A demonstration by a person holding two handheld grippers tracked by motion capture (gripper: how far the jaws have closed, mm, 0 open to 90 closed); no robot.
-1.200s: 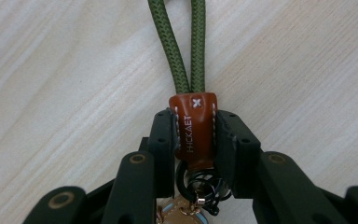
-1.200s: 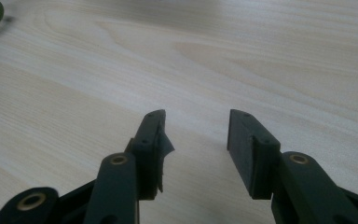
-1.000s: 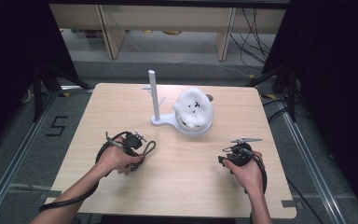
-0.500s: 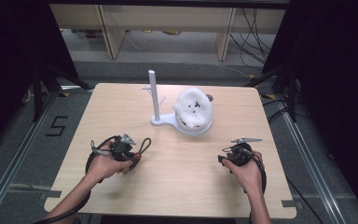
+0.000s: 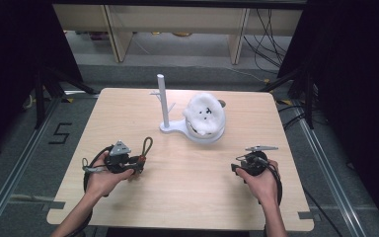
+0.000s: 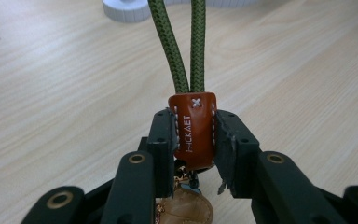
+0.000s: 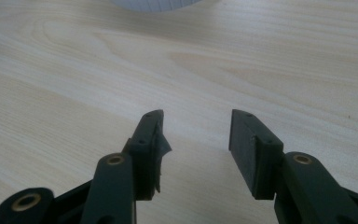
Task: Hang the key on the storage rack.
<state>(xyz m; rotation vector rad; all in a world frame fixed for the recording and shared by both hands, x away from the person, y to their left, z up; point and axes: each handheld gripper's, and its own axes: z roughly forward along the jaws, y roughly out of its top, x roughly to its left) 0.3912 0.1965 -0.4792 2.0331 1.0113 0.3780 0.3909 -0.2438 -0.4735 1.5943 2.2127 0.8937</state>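
Left claw first: you've got it pinching the orange leather tab of the keychain, one jaw on each side edge, and the green cord loop stands out past the tips toward the white stand. That's a decent grip, but it sits low on the tab, so I'd keep the squeeze firm; the leather looks slick and it could slide out if you swing it around. In the high view the keychain is near the front left of the table, well short of the stand and off to its left.

My guess is that the loop goes over one of the small side pegs on the stand's post. If so, keep the loop open and facing the peg, come in level, and let the cord drop over the tip instead of poking at it. The loop is floppy, so go slow near the post.

The fluffy white plush sits on the stand's base just right of the post, so approach from the left and you won't brush it.

Right claw: jaws spread, nothing between them, low over bare table, front right of the stand. Keep it handy to steady the base if the post wobbles.
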